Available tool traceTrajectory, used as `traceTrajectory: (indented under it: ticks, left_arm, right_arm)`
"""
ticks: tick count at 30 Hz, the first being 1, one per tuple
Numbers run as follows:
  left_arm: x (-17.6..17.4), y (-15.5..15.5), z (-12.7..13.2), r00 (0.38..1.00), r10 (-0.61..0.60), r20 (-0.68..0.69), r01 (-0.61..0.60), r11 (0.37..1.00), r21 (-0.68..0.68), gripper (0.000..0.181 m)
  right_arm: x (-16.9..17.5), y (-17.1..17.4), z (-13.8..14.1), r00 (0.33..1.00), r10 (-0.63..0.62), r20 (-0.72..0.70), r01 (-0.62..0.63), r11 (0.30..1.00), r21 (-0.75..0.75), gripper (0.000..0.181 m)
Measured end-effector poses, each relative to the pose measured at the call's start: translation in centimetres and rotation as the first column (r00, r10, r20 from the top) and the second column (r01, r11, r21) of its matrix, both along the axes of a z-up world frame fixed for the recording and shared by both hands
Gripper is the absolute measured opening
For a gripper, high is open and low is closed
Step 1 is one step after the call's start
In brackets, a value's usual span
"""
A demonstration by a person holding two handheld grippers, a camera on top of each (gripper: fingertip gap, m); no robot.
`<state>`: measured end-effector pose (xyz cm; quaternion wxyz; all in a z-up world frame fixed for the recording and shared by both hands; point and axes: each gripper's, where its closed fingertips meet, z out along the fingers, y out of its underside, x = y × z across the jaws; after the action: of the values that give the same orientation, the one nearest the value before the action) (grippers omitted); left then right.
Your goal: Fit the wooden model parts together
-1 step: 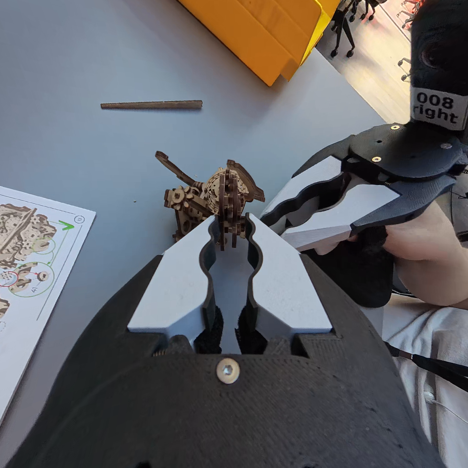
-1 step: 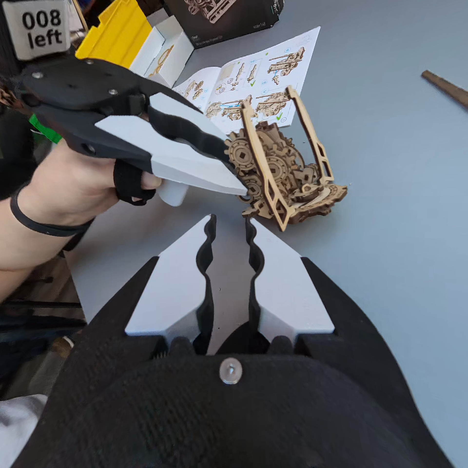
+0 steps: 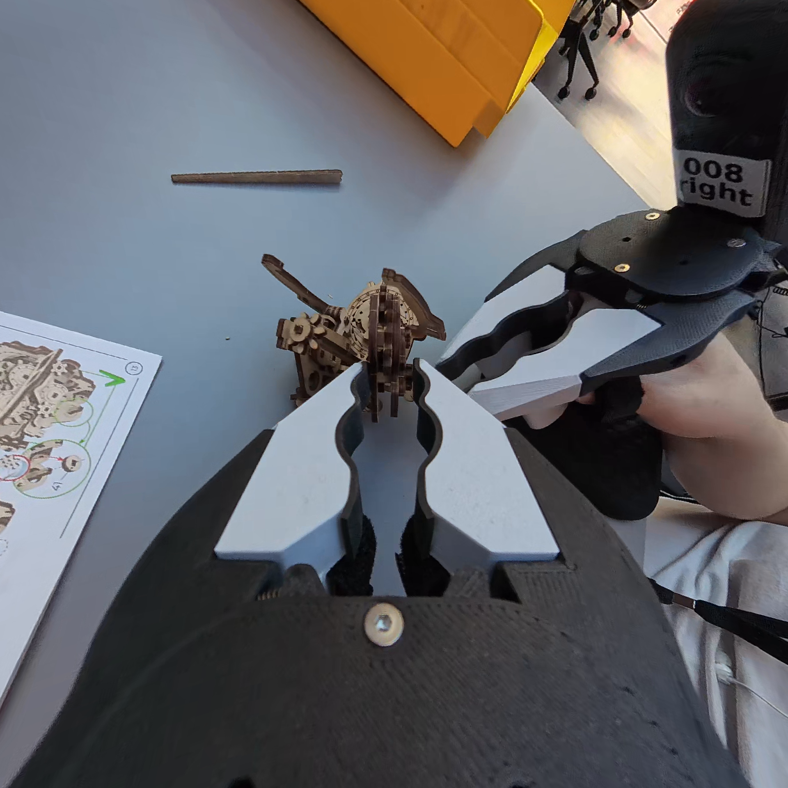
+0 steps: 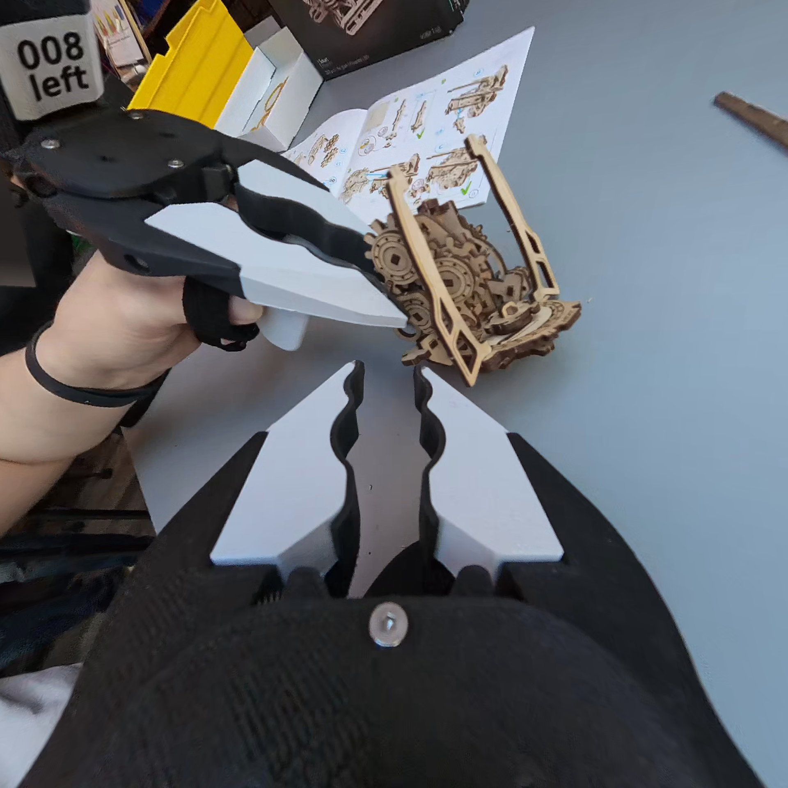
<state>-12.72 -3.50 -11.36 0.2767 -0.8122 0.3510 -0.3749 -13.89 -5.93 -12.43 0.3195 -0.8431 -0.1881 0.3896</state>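
A wooden gear model [image 3: 341,341] rests tilted on the grey table; it also shows in the right wrist view [image 4: 469,290] with a two-bar frame leaning over its gears. My left gripper [image 3: 389,371] is shut on the model's stack of gears, a fingertip on each side; in the right wrist view it [image 4: 383,290] reaches in from the left. My right gripper [image 4: 389,369] is open and empty, just short of the model's near corner. In the left wrist view it [image 3: 458,379] sits close to the right of my left fingers.
A loose wooden stick [image 3: 256,177] lies farther back on the table, also seen at top right [image 4: 754,119]. An instruction booklet [image 3: 64,426] [image 4: 426,115] lies left of the model. A yellow bin [image 3: 426,55] [image 4: 192,72], a white box [image 4: 273,94] and a black box [image 4: 375,30] stand behind. Both grippers' tips are close together, under 4 cm apart. From either gripper's tips it is about 15 cm to the loose wooden stick [image 3: 256,177].
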Motion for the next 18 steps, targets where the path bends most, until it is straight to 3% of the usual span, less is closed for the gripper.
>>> traceTrajectory:
  ticks: [4, 12, 18]
  left_arm:
    - [0.0, 0.1, 0.1, 0.999, 0.029, 0.032, -0.029, 1.0, -0.007, 0.018]
    - [-0.1, 0.3, 0.3, 0.998, 0.044, 0.042, -0.046, 0.998, 0.053, 0.018]
    - [-0.4, 0.1, 1.3, 0.995, 0.046, 0.084, -0.055, 0.993, 0.103, 0.018]
  right_arm:
    - [0.1, 0.5, -0.7, 0.999, -0.013, -0.051, 0.011, 0.999, -0.048, 0.003]
    - [0.4, 1.0, -0.1, 0.992, -0.015, -0.127, 0.007, 0.998, -0.069, 0.0]
    - [0.6, 0.7, -0.5, 0.999, 0.043, -0.012, -0.042, 0.999, 0.017, 0.0]
